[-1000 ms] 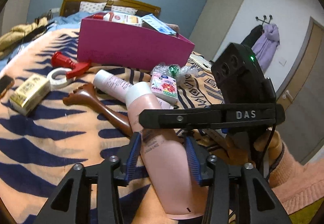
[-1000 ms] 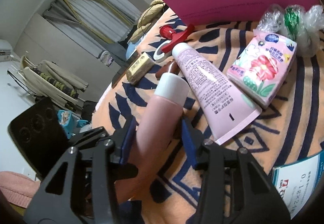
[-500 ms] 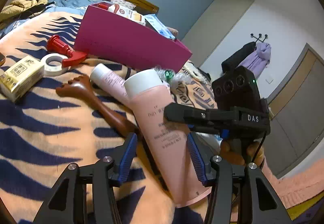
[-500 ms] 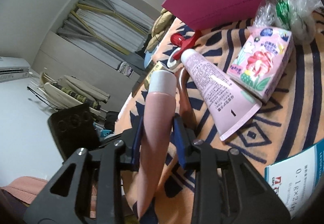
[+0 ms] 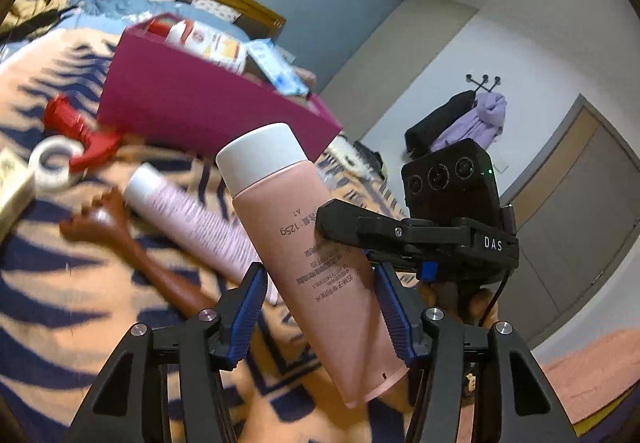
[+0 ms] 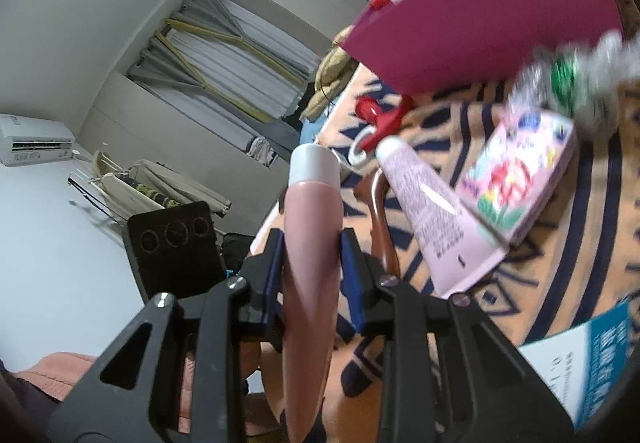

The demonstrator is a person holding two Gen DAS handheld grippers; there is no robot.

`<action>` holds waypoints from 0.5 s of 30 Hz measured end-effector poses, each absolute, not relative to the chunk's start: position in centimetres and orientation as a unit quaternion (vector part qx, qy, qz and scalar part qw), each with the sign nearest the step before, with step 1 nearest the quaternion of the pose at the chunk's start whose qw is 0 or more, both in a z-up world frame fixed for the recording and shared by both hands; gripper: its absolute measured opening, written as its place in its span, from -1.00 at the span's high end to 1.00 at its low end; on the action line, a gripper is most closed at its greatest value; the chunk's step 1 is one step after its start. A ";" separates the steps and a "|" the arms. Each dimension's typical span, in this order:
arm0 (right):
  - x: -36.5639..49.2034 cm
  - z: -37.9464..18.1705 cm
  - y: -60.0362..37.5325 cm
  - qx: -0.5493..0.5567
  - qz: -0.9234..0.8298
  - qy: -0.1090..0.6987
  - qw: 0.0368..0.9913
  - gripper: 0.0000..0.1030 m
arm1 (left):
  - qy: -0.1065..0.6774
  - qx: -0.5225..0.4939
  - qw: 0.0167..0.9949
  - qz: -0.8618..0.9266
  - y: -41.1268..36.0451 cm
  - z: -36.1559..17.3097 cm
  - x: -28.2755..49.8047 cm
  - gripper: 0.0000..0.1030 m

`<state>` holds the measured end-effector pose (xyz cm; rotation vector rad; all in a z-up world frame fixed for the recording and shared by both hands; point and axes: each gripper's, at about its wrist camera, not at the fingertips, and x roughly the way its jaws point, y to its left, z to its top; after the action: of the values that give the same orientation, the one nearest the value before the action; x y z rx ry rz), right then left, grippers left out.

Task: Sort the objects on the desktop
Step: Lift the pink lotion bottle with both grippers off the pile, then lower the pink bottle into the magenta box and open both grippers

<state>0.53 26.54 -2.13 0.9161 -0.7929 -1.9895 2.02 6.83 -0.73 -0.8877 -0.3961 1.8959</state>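
right hand-held gripper point(image 6: 312, 263) clamping pink bottle point(image 6: 312, 243), left view alone shows coat rack point(image 5: 460, 115)

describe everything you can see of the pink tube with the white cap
The pink tube is a soft-looking plastic squeeze tube with a wide white cap and a flat crimped end, dark print running along its body. It is lifted off the striped blanket, tilted, cap up and away. The right claw is clamped on its body, blue pads pressing both sides. The left claw straddles it lower down, its jaws opening, with a gap at one pad. Nothing else touches it.
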 end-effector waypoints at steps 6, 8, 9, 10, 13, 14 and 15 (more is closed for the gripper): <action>-0.6 2.2 27.6 0.325 -0.817 -0.268 0.394 0.40 | -0.137 -0.342 0.490 0.790 8.4 2.7 0.1 0.19; -1.4 3.5 28.4 0.314 -0.829 -0.255 0.387 0.40 | -0.123 -0.337 0.489 0.795 9.1 3.8 -0.6 0.19; -1.8 4.0 28.6 0.311 -0.831 -0.250 0.388 0.40 | -0.120 -0.335 0.488 0.797 9.4 4.2 -1.0 0.19; -2.3 4.5 29.0 0.308 -0.833 -0.247 0.388 0.40 | -0.120 -0.336 0.487 0.797 9.6 4.6 -1.6 0.19; -3.6 5.5 29.6 0.303 -0.839 -0.237 0.385 0.40 | -0.118 -0.334 0.484 0.800 10.4 5.4 -3.1 0.19; -4.2 5.8 29.8 0.301 -0.841 -0.233 0.385 0.40 | -0.118 -0.332 0.481 0.803 10.6 5.7 -3.6 0.19; -4.7 6.1 29.9 0.300 -0.842 -0.229 0.385 0.40 | -0.118 -0.331 0.478 0.805 10.8 6.0 -4.1 0.19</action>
<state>-4.67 29.88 6.12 0.7640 -0.5843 -2.1461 -4.14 10.85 6.02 -0.8083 -0.2874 1.9648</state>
